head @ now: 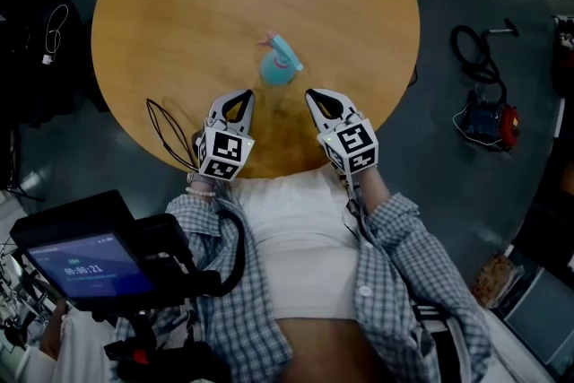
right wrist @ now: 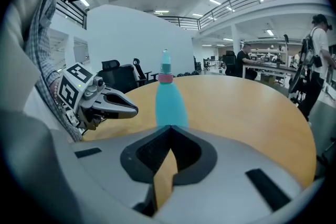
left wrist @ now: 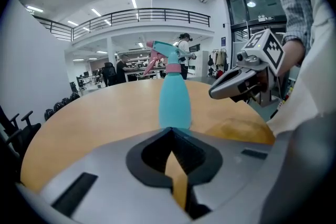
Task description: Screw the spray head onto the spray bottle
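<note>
A teal spray bottle (head: 274, 70) stands upright on the round wooden table (head: 179, 4), its teal spray head (head: 282, 49) sitting on a pink collar. My left gripper (head: 243, 95) is just left of and nearer than the bottle, shut with nothing in it. My right gripper (head: 314, 94) mirrors it on the right, also shut and empty. In the left gripper view the bottle (left wrist: 174, 99) rises straight beyond my shut left gripper (left wrist: 169, 131), with the right gripper (left wrist: 228, 87) off to the side. In the right gripper view the bottle (right wrist: 170, 104) stands past my right gripper (right wrist: 170, 129), the left gripper (right wrist: 118, 106) beside it.
A thin black wire loop (head: 166, 132) lies at the table's near left edge. A screen device (head: 85, 263) hangs at lower left. Cables and a red-and-blue object (head: 484, 114) lie on the floor at right. Office chairs (right wrist: 123, 77) and people (right wrist: 315, 55) are in the background.
</note>
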